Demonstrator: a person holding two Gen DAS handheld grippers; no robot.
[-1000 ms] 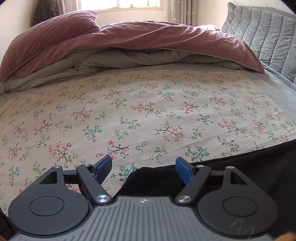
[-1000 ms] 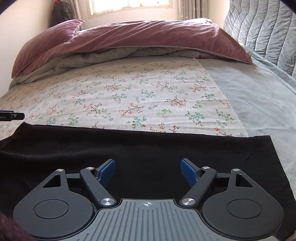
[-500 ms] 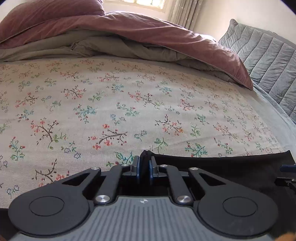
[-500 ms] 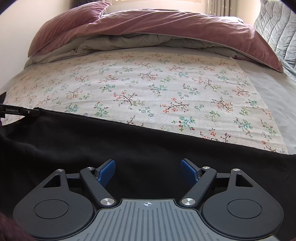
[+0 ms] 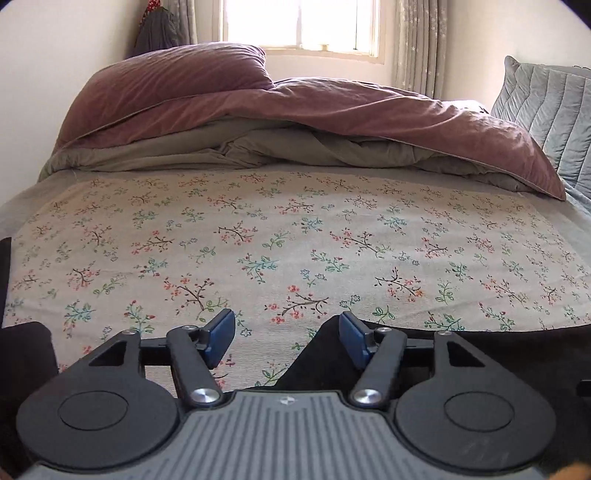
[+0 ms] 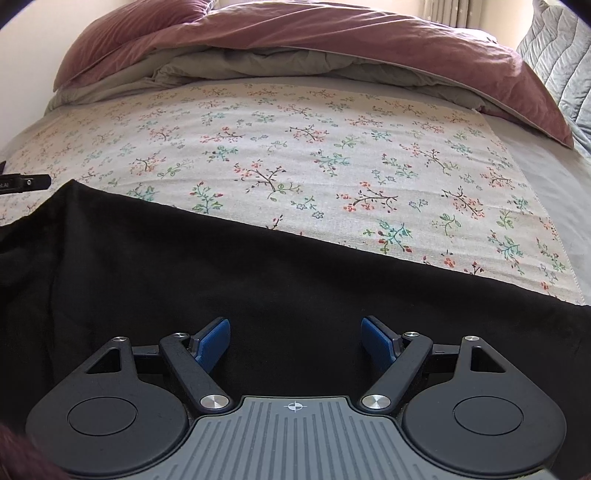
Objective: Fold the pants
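Note:
The black pants point(image 6: 258, 280) lie flat across the near part of the floral sheet point(image 6: 314, 155). In the left wrist view their left corner point(image 5: 325, 354) sits just inside my right fingertip. My left gripper point(image 5: 286, 339) is open and empty, low over that corner. My right gripper point(image 6: 295, 343) is open and empty, hovering over the middle of the pants. The tip of the left gripper point(image 6: 26, 182) shows at the far left of the right wrist view, beside the pants' far corner.
A maroon duvet point(image 5: 332, 110) over a grey one is bunched at the head of the bed, with a maroon pillow point(image 5: 166, 85). A quilted grey cushion point(image 5: 546, 107) stands at the right. A window point(image 5: 299, 26) is behind.
My left gripper, shut on the pants' corner half a second ago, has opened and let it go. The pants' left end now lies laid down on the sheet. My right gripper stays open.

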